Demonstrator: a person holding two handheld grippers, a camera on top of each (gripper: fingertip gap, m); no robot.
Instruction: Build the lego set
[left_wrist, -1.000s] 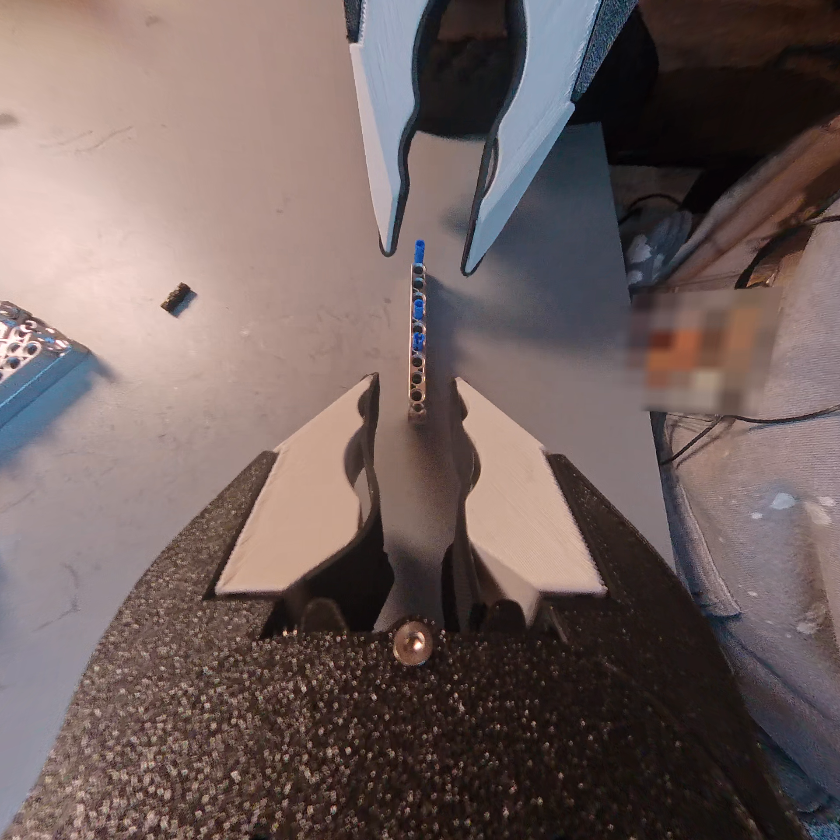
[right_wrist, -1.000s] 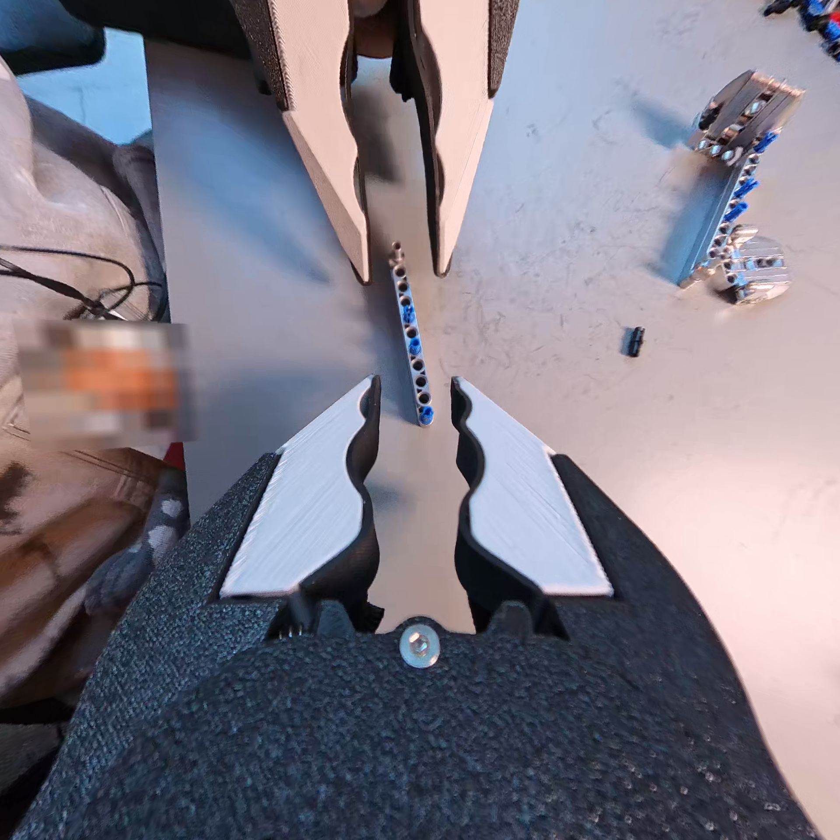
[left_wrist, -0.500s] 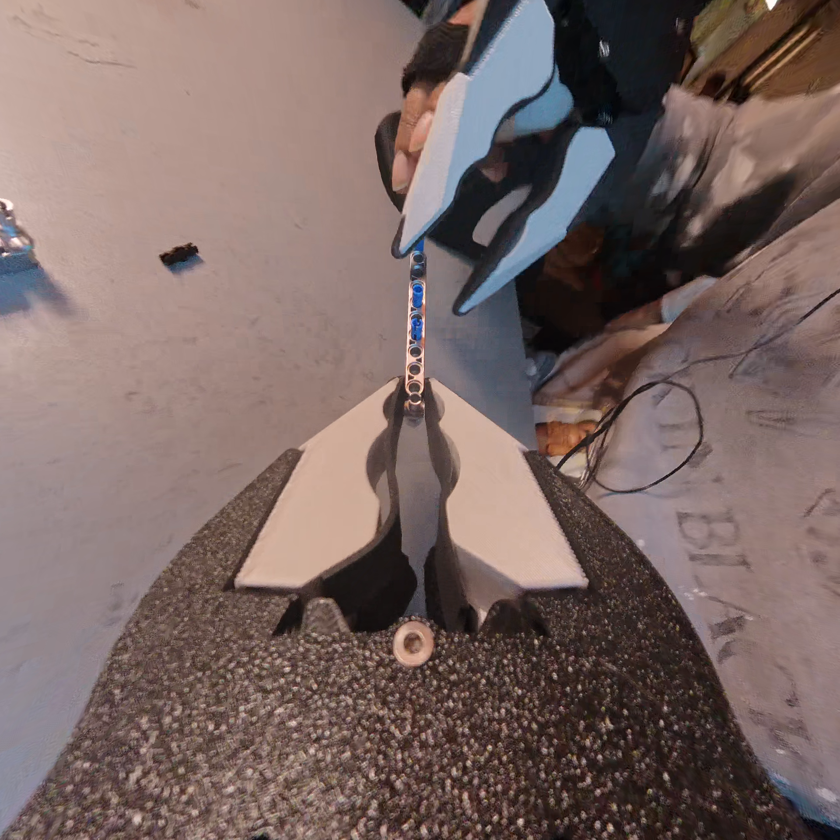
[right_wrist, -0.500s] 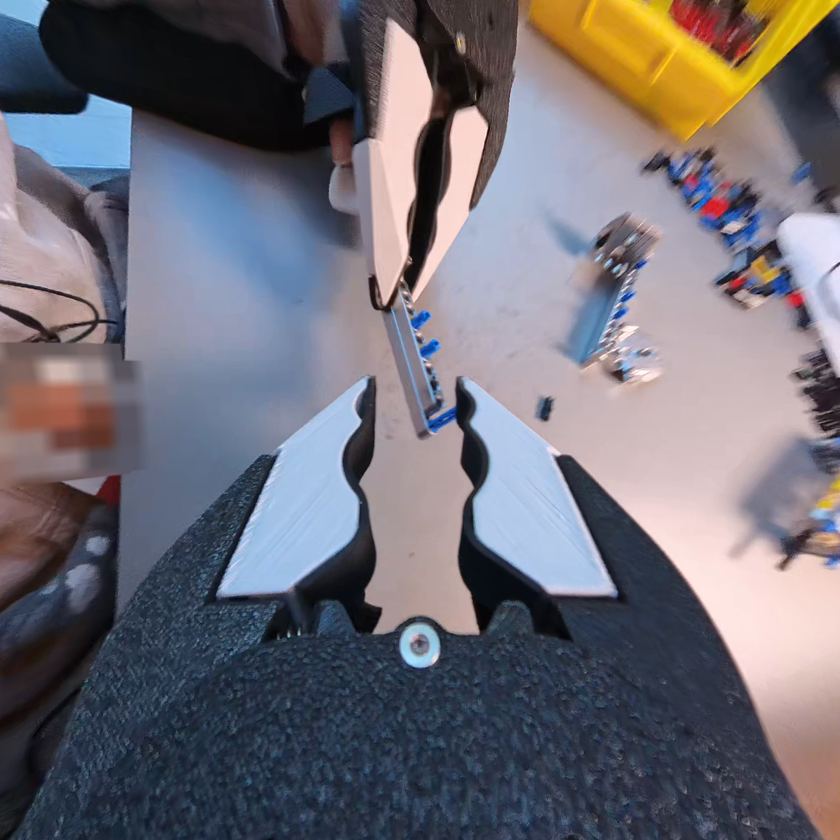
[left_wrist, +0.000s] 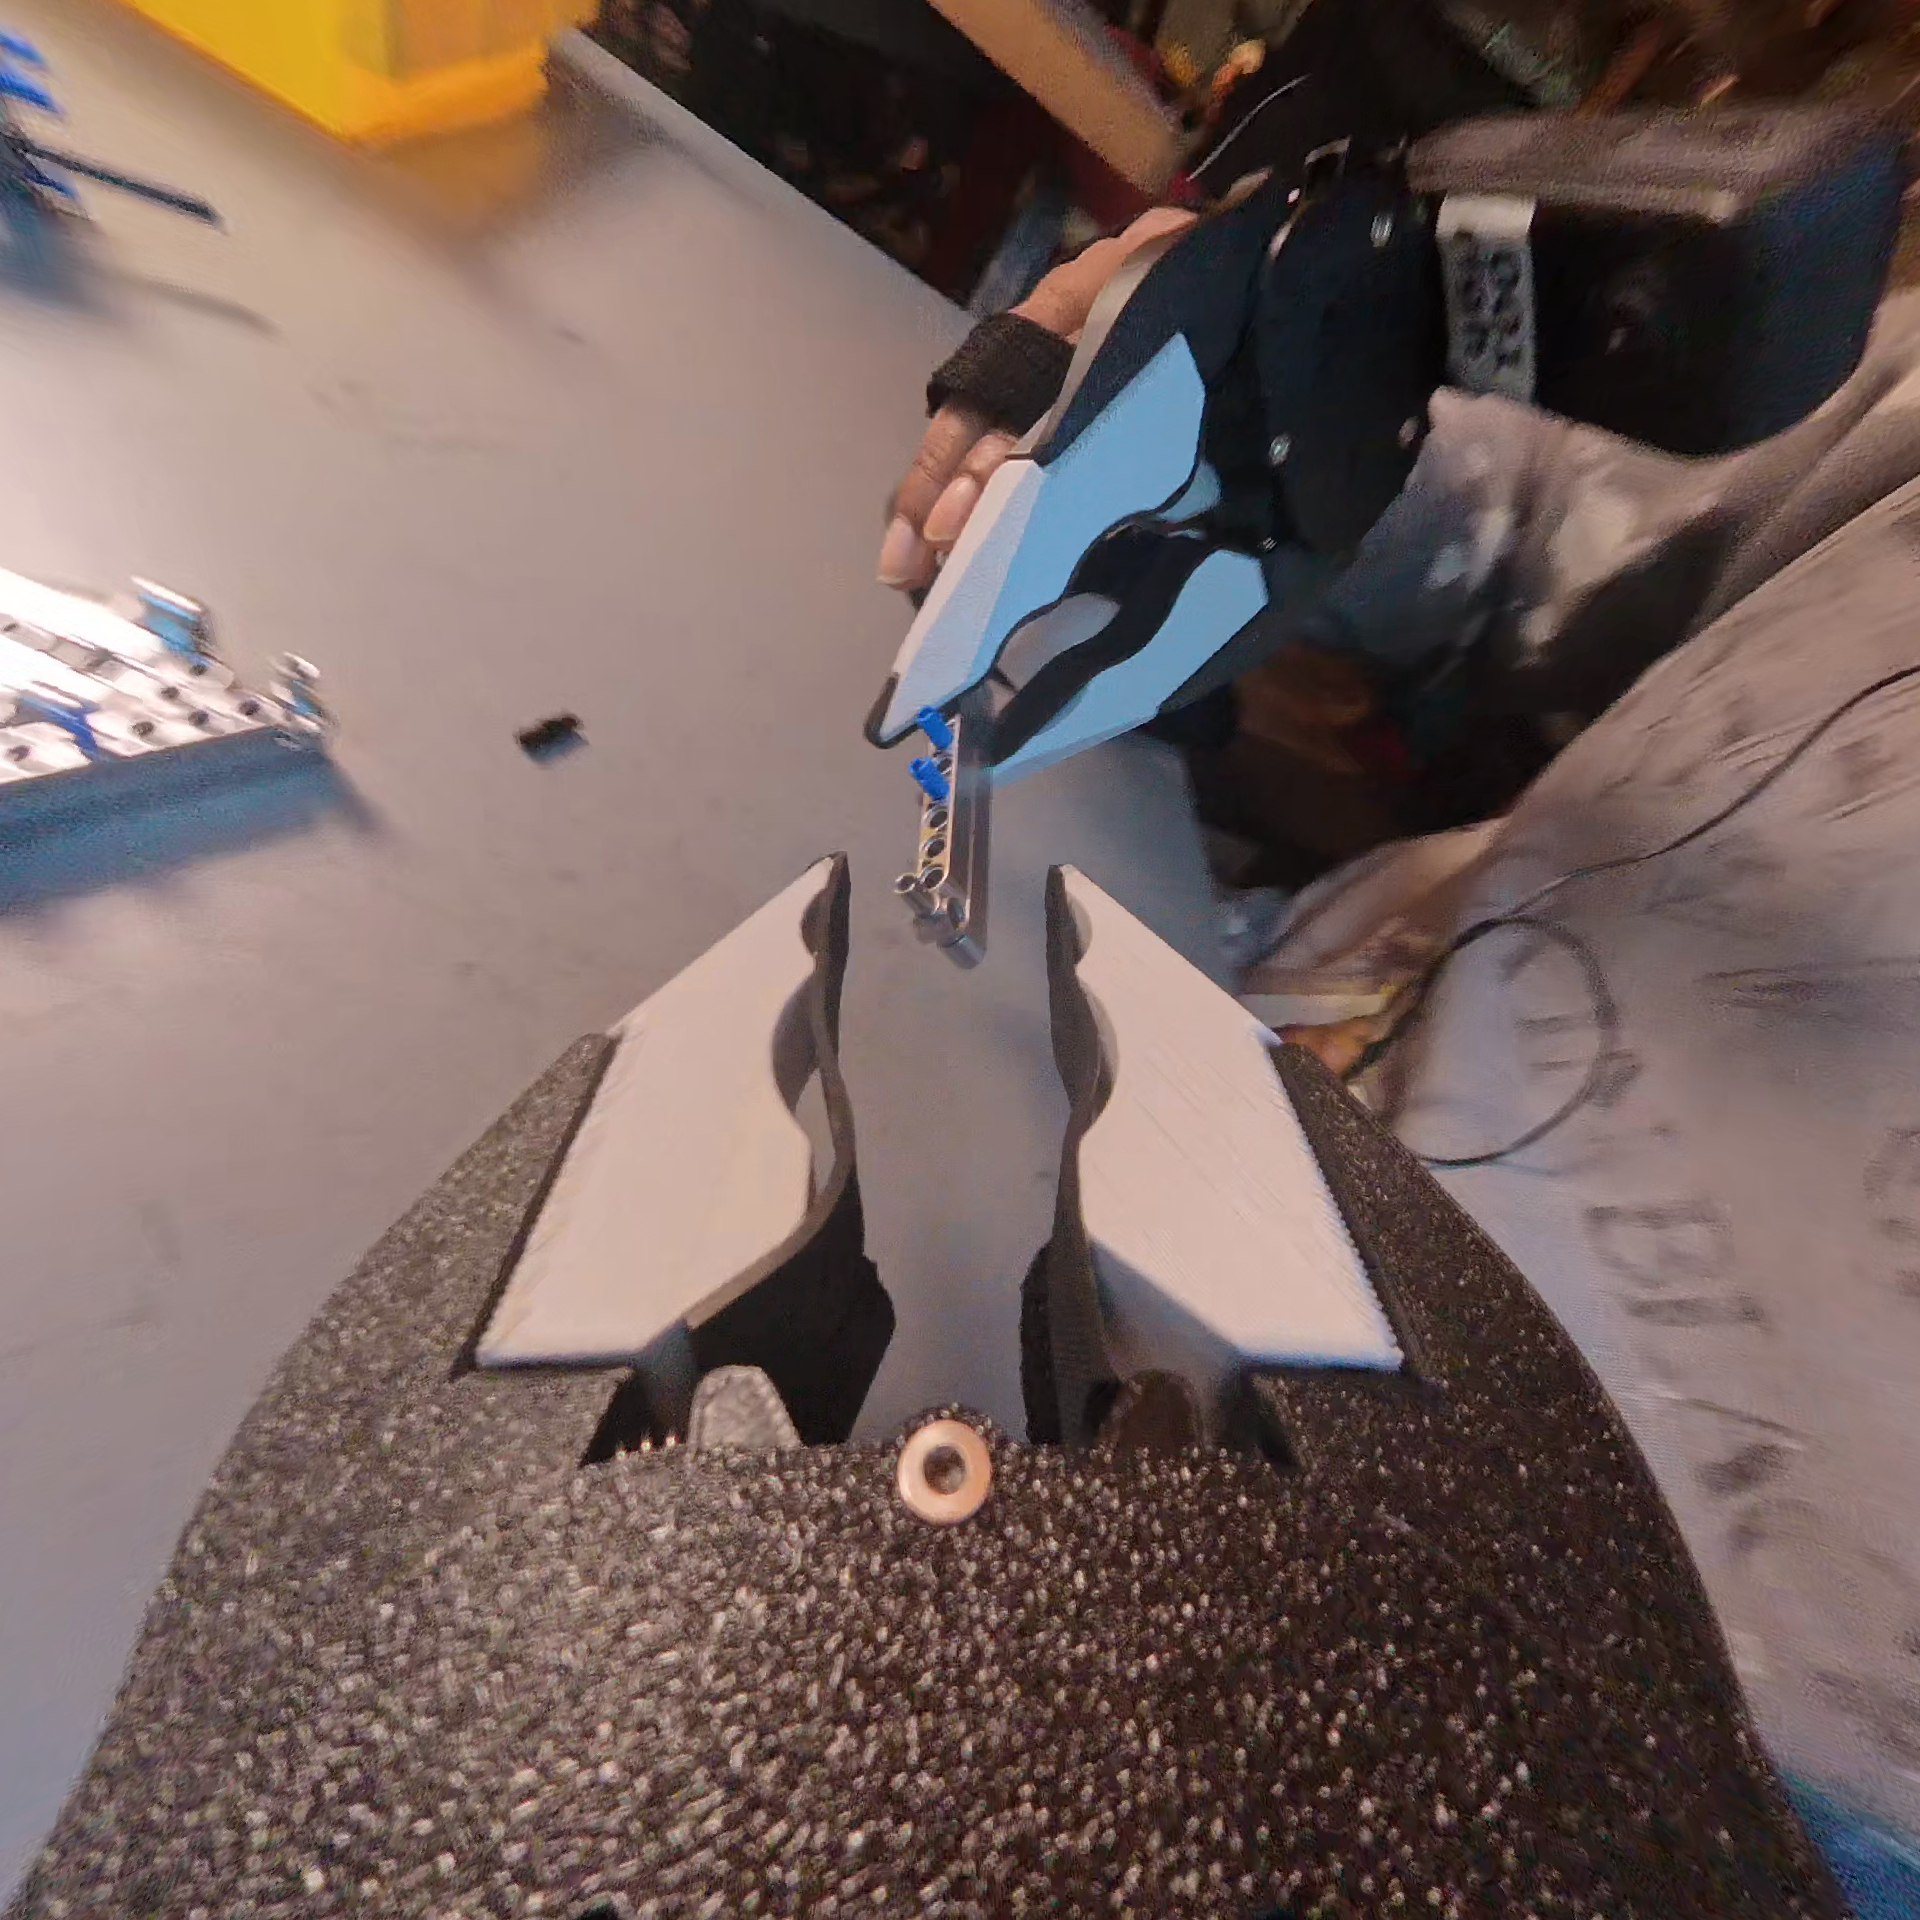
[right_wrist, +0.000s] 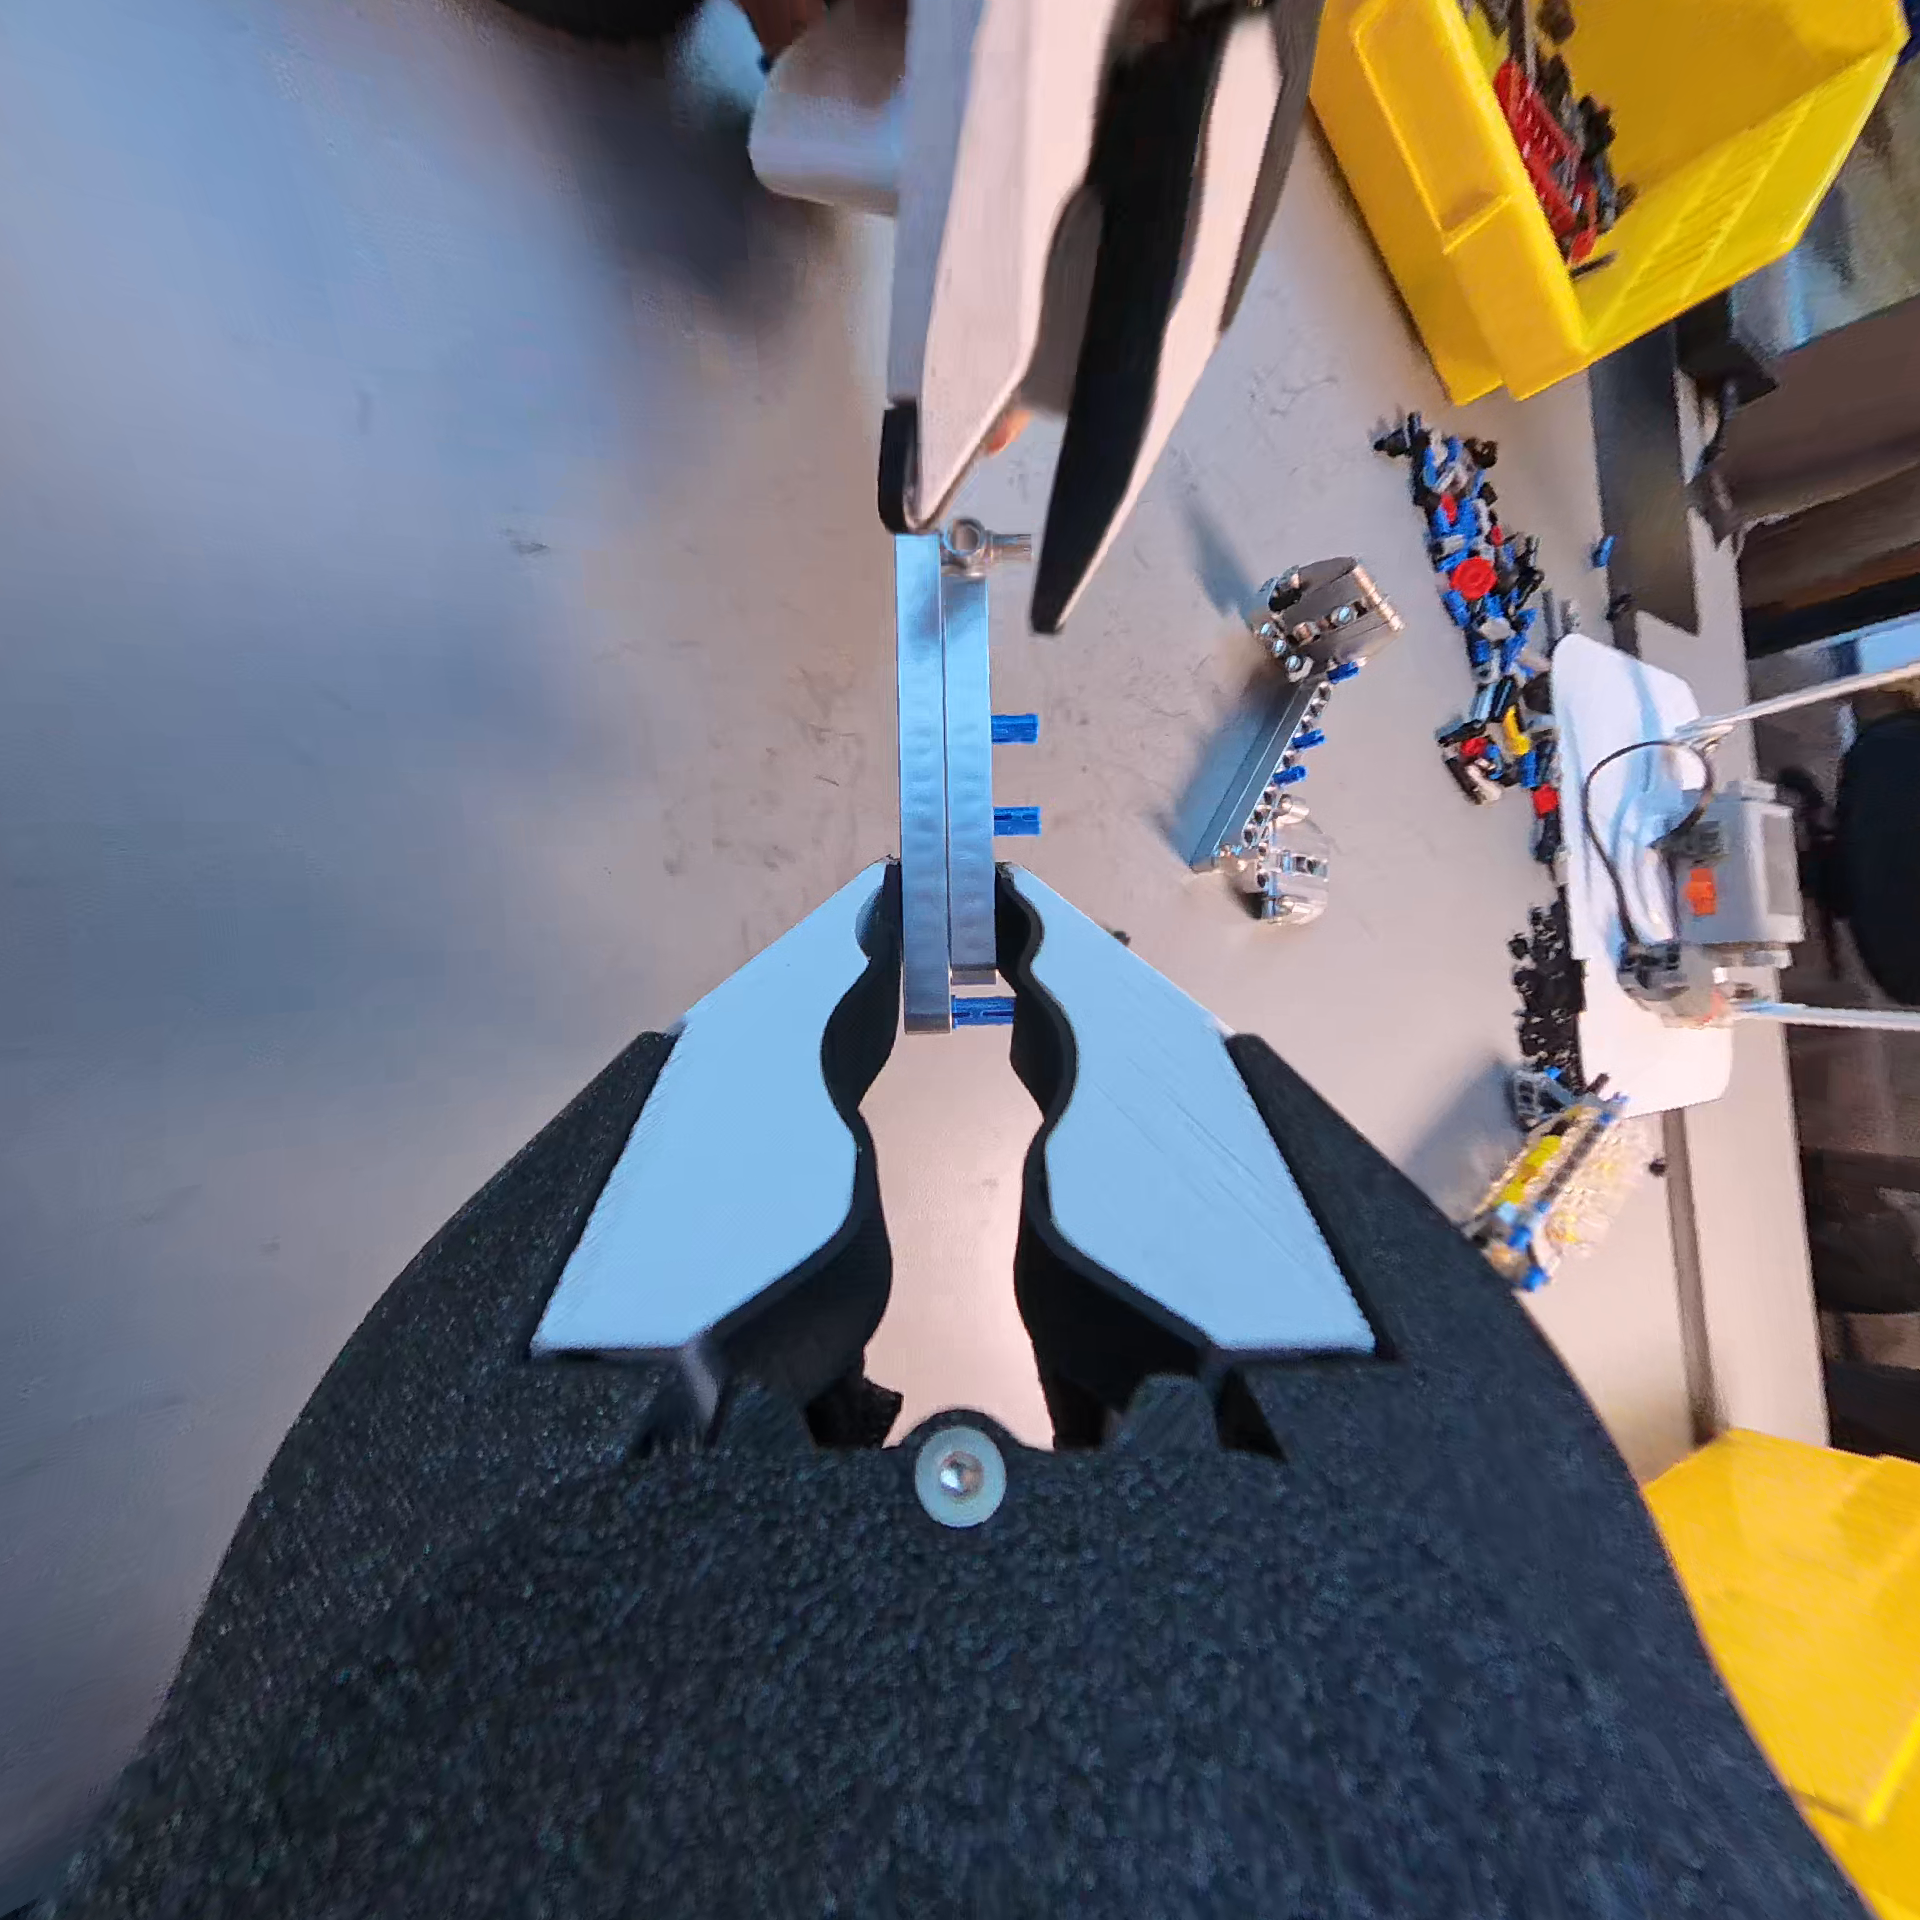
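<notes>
Grey beams (right_wrist: 945, 831), two joined side by side with blue pins (right_wrist: 1013, 727), are clamped at one end between the right gripper (right_wrist: 945, 883) fingers, above the surface (right_wrist: 416, 623). Beyond the beams' far end, the left gripper (left_wrist: 940, 883) fingers stand apart, holding nothing.

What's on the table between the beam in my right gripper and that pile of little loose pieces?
Between the beam and the pile, a grey assembly with blue pins lies on the table; the right wrist view shows it.
</notes>
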